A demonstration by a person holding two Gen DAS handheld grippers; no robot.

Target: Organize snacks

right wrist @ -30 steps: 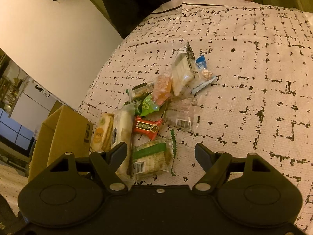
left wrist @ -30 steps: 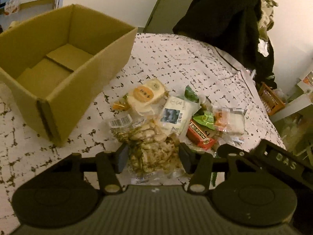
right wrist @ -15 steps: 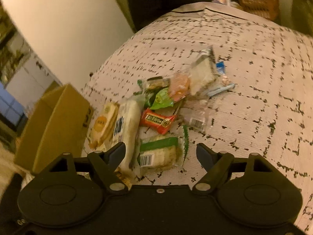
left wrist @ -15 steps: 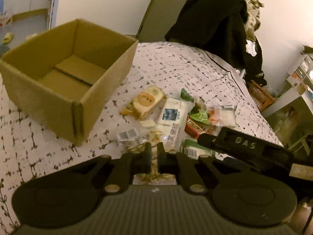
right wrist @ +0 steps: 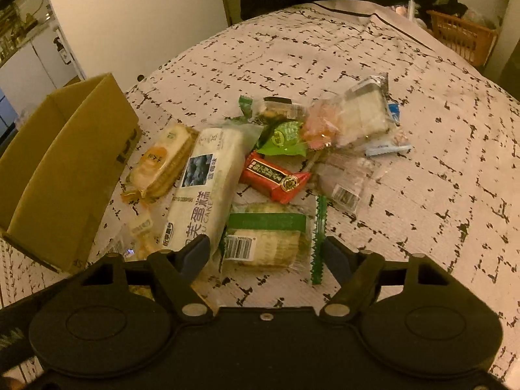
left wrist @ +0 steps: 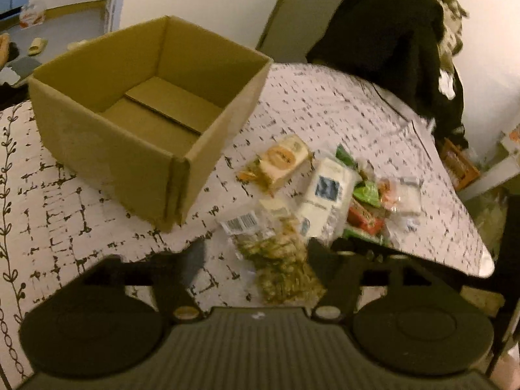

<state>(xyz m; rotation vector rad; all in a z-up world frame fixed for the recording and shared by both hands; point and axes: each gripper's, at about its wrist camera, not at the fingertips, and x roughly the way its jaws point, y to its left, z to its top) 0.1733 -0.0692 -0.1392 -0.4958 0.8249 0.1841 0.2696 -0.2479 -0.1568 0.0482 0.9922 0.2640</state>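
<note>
A pile of wrapped snacks lies on the patterned tablecloth. An empty cardboard box (left wrist: 143,113) stands to its left; it also shows in the right wrist view (right wrist: 61,169). My left gripper (left wrist: 256,256) is open, its fingers on either side of a clear bag of nuts (left wrist: 279,260) lying on the cloth. My right gripper (right wrist: 266,250) is open, fingers flanking a green-banded cake pack (right wrist: 266,237). A white cake pack (right wrist: 208,191), a red bar (right wrist: 273,175) and a biscuit pack (right wrist: 162,162) lie just beyond.
A dark coat (left wrist: 386,42) hangs on a chair behind the table. The table edge (left wrist: 468,227) drops off to the right. An orange basket (right wrist: 461,35) stands on the floor beyond. A clear sandwich pack (right wrist: 360,113) lies at the far side of the pile.
My left gripper was open around the nuts, shut half a second ago, and is open again now. My right gripper moved closer to the green-banded pack.
</note>
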